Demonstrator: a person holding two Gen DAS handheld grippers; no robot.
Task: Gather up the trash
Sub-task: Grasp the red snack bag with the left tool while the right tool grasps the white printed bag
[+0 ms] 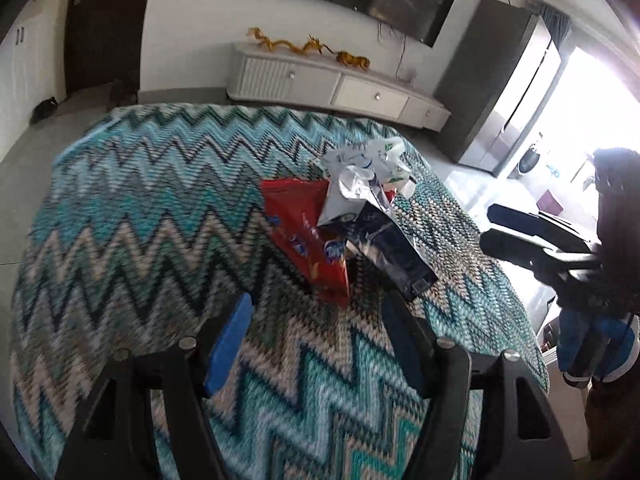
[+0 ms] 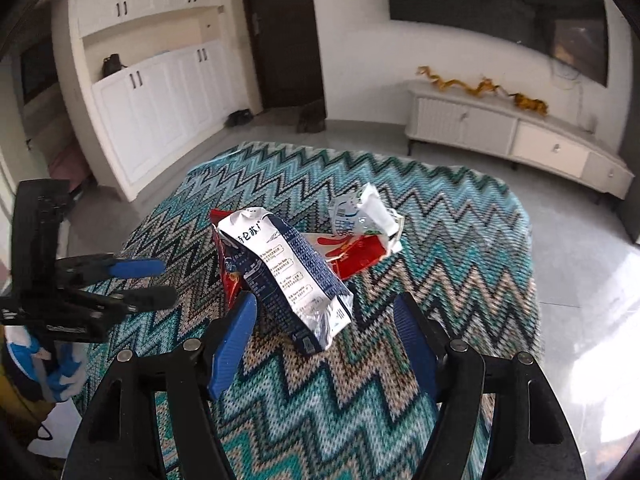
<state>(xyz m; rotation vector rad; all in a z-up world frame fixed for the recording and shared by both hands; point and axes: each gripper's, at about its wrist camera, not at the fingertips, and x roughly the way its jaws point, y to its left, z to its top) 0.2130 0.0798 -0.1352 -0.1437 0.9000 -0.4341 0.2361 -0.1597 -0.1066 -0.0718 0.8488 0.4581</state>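
Crumpled blue-and-white milk carton point(image 2: 288, 272) leaning on red wrapper point(image 2: 352, 256), white packet point(image 2: 366, 216) behind. Carton's foot just ahead between my right gripper's point(image 2: 324, 312) released, empty jaws; my left gripper point(image 1: 316, 312) likewise released.

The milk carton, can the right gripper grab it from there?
Probably yes. The right gripper is open and empty, and the milk carton lies just ahead of its fingertips on the cloth, with nothing in between.

Trash pile point(image 2: 296, 264) is clustered mid-tabletop point(image 2: 460, 240); milk carton point(image 2: 288, 272) is propped tilted, nearest right tongs point(image 2: 326, 332). Bare cloth is left all round pile. Near side is flanked by left tongs point(image 2: 158, 282). Red wrapper point(image 1: 308, 236) is pinned under carton.
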